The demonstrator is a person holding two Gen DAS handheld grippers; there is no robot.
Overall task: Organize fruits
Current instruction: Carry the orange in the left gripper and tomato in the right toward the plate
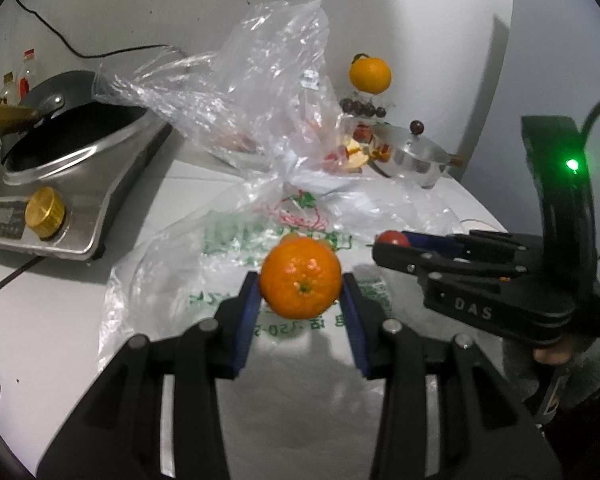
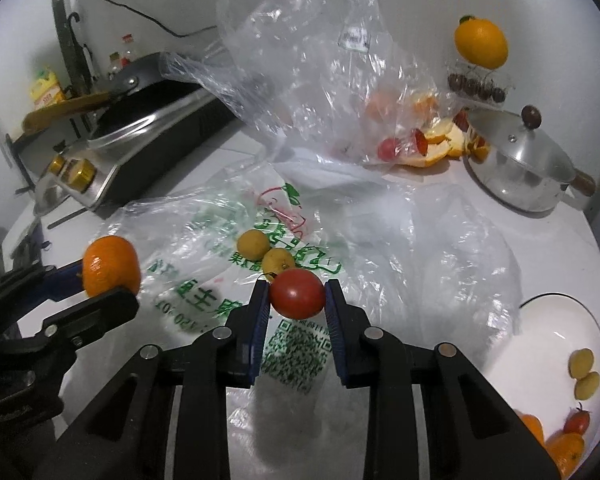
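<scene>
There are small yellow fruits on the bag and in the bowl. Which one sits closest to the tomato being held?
The yellow fruit on the printed bag, right behind the held tomato. Its neighbour lies farther back; the other two sit in the white bowl.

Both grippers are black with blue pads and silver screws; the right gripper (image 1: 384, 246) carries "DAS" lettering

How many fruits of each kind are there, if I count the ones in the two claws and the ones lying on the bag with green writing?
orange: 1
red tomato: 1
small yellow fruits: 2
Total: 4
</scene>
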